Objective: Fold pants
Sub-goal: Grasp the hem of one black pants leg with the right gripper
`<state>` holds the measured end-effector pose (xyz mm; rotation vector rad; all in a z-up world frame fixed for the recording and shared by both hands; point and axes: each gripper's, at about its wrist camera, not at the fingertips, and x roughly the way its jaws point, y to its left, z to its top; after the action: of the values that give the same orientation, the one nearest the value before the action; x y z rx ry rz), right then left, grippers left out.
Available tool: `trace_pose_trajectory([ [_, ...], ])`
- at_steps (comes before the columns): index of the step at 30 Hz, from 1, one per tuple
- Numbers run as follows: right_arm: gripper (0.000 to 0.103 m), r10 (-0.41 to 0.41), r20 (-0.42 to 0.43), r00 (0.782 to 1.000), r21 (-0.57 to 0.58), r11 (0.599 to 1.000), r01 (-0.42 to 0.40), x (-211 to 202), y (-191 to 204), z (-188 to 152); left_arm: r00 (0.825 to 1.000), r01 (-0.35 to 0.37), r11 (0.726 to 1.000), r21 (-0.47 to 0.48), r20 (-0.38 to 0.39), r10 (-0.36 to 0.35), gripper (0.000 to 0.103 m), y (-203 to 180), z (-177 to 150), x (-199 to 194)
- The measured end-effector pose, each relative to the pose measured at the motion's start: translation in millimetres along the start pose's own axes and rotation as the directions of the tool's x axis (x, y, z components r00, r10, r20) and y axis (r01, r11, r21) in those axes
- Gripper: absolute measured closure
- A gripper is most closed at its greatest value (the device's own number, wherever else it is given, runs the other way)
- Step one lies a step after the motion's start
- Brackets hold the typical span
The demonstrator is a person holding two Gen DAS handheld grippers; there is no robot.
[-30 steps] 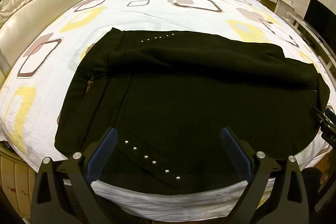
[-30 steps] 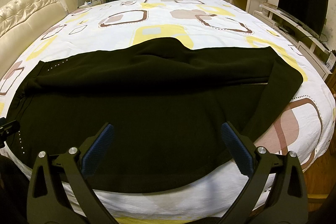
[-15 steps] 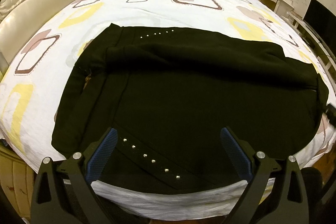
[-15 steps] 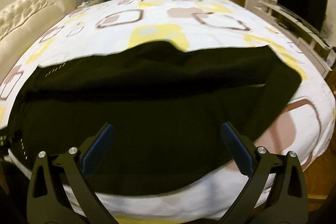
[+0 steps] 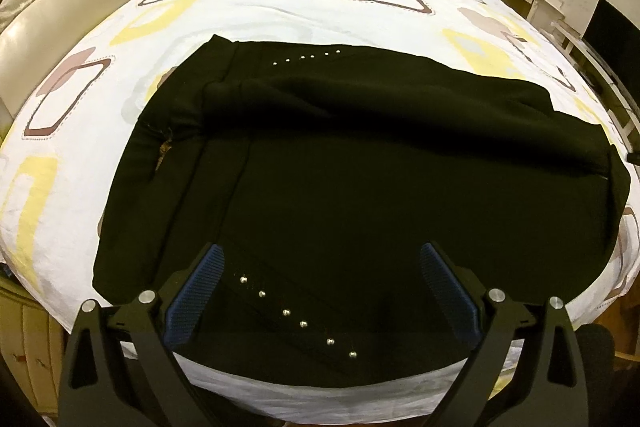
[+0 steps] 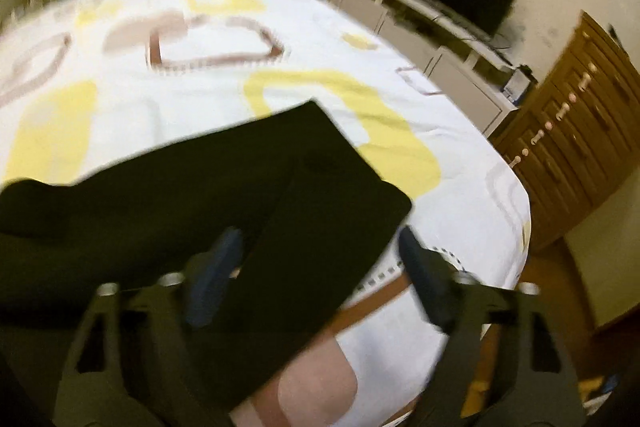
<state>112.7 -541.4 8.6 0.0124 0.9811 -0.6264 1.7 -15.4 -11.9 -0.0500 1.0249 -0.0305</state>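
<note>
**Inspector:** Tongs first. Left tongs (image 5: 320, 291) stand spread wide above the near waist edge of the pants (image 5: 360, 167), by the row of studs (image 5: 296, 315); nothing is between the pads. Right tongs (image 6: 320, 275) are parted over the leg ends (image 6: 320, 187). Their jaws have just been closing, yet the pads press on nothing, so far as the blurred view allows.

**Clerk:** And where do the pants lie?

**Inspector:** Spread across the near part of the bed (image 5: 280, 7), on the patterned sheet, waist to the left, legs running right. One leg appears to lie over the other lengthwise, so I judge the first fold made.

**Clerk:** What is left?

**Inspector:** The folds across the length. Leg ends lie flat and apart from the waist. I judge the right tongs are placed to take the leg ends and carry them toward the waist, while the left steadies that end. No grasp is made at either end yet.
</note>
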Motion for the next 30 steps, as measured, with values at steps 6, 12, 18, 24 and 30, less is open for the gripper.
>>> trace_pose_trajectory([
  [6, 0.034, -0.114, -0.120, 0.986, -0.057, 0.993, 0.108, 46.9, 21.1, 18.3, 1.000, 0.001, 1.000, -0.009, -0.030, -0.001, 0.005, 5.3, -3.5, 7.1],
  [12, 0.046, -0.092, -0.201, 0.975, -0.019, 0.996, 0.090, 68.9, 6.6, 19.1, 0.999, 0.007, 1.000, -0.014, -0.044, -0.008, 0.005, 6.3, -4.3, 10.6],
  [18, 0.092, 0.062, -0.229, 0.971, 0.066, 0.997, -0.048, 66.3, -9.0, 12.9, 0.999, 0.008, 1.000, -0.017, -0.046, -0.009, 0.005, 6.1, -4.7, 9.9],
  [24, 0.097, 0.192, -0.122, 0.974, 0.169, 0.971, -0.170, 29.3, -41.9, 7.6, 0.999, 0.002, 1.000, -0.021, -0.044, -0.003, 0.005, 7.7, -5.6, 8.9],
  [30, 0.097, 0.265, -0.007, 0.964, 0.298, 0.921, -0.251, -2.3, -104.4, -22.7, 0.999, 0.007, 1.000, -0.021, -0.032, -0.008, 0.005, 7.6, -5.0, 7.0],
])
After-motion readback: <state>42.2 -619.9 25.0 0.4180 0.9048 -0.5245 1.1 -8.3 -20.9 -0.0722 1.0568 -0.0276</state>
